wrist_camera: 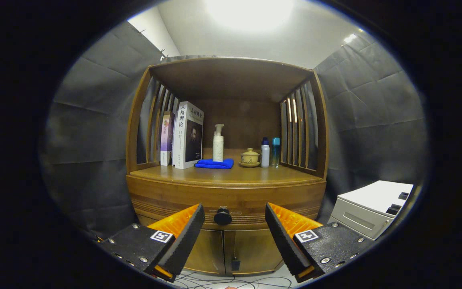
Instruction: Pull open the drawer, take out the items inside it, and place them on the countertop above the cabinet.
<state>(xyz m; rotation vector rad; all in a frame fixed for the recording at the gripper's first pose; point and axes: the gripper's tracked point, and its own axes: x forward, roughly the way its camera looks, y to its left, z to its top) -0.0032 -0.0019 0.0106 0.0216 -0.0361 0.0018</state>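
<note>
My gripper (235, 224) is spread wide, its two black-padded orange fingers (183, 237) holding nothing. Between them, a little way ahead and not touching either pad, sits the round black knob (222, 217) of the drawer (227, 202) — the drawer front is flush with the wooden cabinet (227, 188), so it is closed and I cannot see what lies inside.

Below the drawer are two cabinet doors (231, 249) with a small dark latch where they meet. Above the drawer is the countertop (223, 174), roofed over and walled by slatted sides. Toward its back stand two books (183, 136) upright against the left slats, a white pump bottle (218, 144) just behind a folded blue cloth (214, 163), a small yellowish lidded cup on a saucer (250, 157), then a white bottle with a dark cap (265, 153) and a slim blue bottle (275, 151) side by side near the right slats.

Off to the right of the cabinet sits a pale grey-white box-like unit (369, 210), and thin cables (231, 279) trail over the floor beneath my fingers.
</note>
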